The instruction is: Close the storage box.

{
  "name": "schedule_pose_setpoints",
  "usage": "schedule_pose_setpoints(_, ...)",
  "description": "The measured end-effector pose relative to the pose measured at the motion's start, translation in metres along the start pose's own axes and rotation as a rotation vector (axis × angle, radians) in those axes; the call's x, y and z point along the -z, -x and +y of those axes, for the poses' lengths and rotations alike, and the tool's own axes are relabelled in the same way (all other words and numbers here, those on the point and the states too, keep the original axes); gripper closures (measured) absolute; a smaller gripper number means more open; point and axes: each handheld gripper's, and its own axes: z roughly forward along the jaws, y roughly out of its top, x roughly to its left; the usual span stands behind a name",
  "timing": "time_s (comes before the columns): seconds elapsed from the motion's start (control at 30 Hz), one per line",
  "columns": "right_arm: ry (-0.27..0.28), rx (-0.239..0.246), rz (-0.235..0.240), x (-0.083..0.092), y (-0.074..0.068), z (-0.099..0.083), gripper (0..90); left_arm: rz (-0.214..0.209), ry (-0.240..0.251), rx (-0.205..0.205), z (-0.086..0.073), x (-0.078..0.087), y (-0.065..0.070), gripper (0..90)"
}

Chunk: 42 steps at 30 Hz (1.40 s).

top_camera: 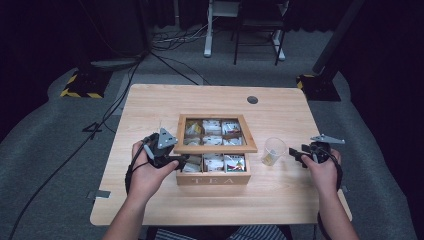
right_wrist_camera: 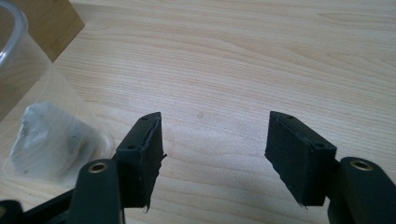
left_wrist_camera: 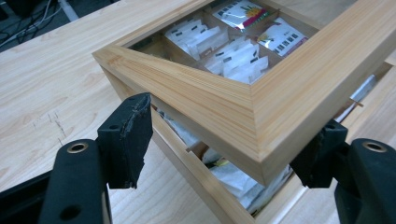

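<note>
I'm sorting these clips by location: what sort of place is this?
Probably a recording studio or lab, not a home: black curtains surround the table, cables trail over grey carpet, and yellow-and-black striped stand bases flank it.

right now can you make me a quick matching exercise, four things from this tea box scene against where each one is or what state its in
Things:
1. lid
2. plastic cup
3. right gripper
4. tea bags

Places or states:
A. sorted into the compartments of the box
B. jaws apart over bare table, nothing between them
C. standing on the table to the right of the box
D. raised off the box at one corner, between the jaws of the left gripper

Pairs: 1-D, 2-C, 3-B, 4-A
</note>
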Motion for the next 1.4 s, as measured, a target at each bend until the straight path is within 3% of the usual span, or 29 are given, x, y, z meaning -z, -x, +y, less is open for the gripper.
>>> schedule_pose_setpoints(0.4,-0.012,-0.003,-0.004,-0.001,0.001,-0.004,37.3,-0.039,-0.055,-0.020,-0.003,0.003,0.000,30.6)
schedule_pose_setpoints(1.07,-0.018,-0.013,0.006,-0.002,0.003,-0.006,37.2,-0.085,-0.109,0.033,-0.012,-0.002,0.002,30.9)
schedule_pose_setpoints(1.4,-0.018,-0.015,0.007,-0.002,0.003,-0.007,37.3,-0.117,-0.143,0.017,-0.015,-0.005,0.001,30.9)
